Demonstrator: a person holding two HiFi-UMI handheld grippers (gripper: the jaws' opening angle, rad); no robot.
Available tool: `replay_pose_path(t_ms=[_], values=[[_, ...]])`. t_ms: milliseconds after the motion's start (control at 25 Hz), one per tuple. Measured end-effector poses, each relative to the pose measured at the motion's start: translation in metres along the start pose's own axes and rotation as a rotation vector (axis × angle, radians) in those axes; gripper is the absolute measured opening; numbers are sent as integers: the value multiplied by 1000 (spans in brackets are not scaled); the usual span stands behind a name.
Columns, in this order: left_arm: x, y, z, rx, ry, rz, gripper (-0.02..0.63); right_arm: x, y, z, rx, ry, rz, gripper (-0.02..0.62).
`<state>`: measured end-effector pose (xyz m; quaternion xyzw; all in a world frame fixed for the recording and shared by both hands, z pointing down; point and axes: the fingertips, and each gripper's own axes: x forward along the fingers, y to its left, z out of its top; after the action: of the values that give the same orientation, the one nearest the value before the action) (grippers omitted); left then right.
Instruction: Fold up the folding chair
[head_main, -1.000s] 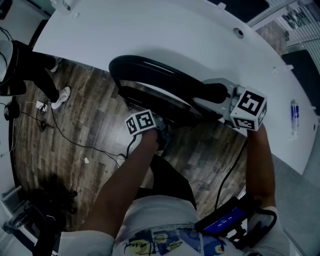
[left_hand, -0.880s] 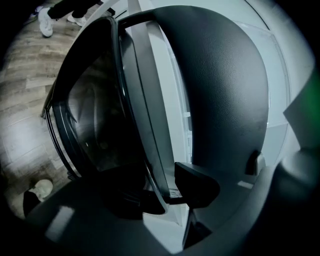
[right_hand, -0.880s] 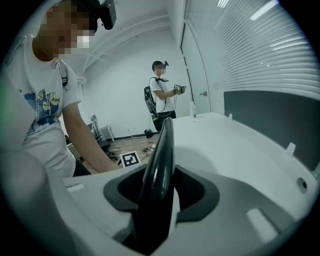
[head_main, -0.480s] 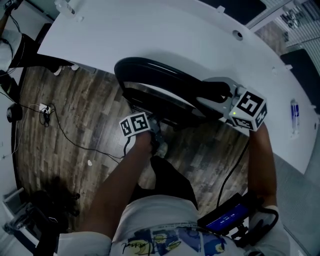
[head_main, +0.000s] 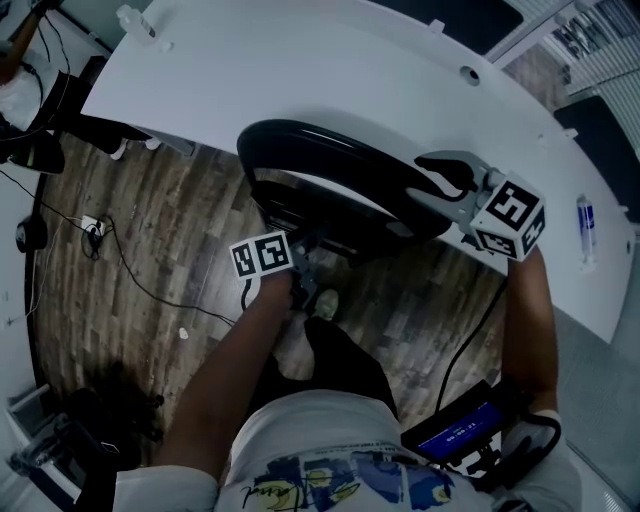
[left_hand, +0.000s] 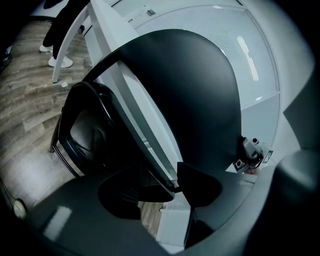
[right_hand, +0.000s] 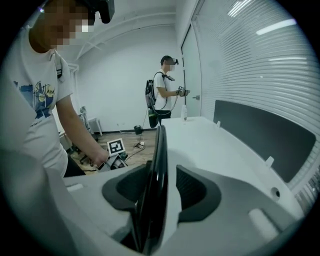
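Black from edge to edge, the folding chair (head_main: 330, 165) stands on the wood-plank floor (head_main: 150, 220), tucked against the curved edge of the white table (head_main: 300, 70). From above, its rounded top rim sweeps in an arc just under the table edge. From the right gripper's own view it shows as little more than a thin upright blade (right_hand: 156, 180), so it looks closed up nearly flat.

The right gripper (head_main: 440, 178) sits astride that top rim at the chair's right end. Its jaws have just been opening and now stand wide. The rim runs between the pads (right_hand: 195, 192), close to the left one, with white table showing in the gap on the other side, so nothing is clamped.

The left gripper (head_main: 305, 250) is lower, at the near side of the chair by the person's knees. Its jaws have also just been opening and stand part-way apart. A thin edge of the chair frame passes between them (left_hand: 165, 187) without being pinched, and the chair's big rounded panel (left_hand: 185, 95) fills the view beyond.

A small bottle (head_main: 587, 222) stands on the far right of the table; what it holds cannot be made out. Cables (head_main: 130, 270) trail over the floor, and a second person (right_hand: 162, 92) stands by the far door.
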<state>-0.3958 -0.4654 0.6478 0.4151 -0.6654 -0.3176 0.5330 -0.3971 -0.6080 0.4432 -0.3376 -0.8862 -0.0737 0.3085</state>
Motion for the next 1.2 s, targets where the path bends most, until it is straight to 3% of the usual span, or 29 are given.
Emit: replay_pose_path(t_ms=[280, 520, 640, 800, 1040, 1200], values=[[-22, -15, 16, 97, -2, -20, 224, -24, -1, 23, 0, -42, -107, 172], [-53, -41, 28, 247, 11, -56, 222, -33, 16, 28, -11, -44, -244, 172], [-75, -63, 37, 364, 24, -101, 222, -41, 26, 30, -13, -43, -340, 172], [-113, -103, 37, 526, 66, -216, 194, -47, 53, 29, 46, -43, -441, 153], [-152, -142, 11, 815, 128, -239, 137, -40, 108, 0, 174, -43, -493, 102], [-192, -158, -8, 879, 170, -292, 51, -28, 163, 2, 247, -58, -523, 16]])
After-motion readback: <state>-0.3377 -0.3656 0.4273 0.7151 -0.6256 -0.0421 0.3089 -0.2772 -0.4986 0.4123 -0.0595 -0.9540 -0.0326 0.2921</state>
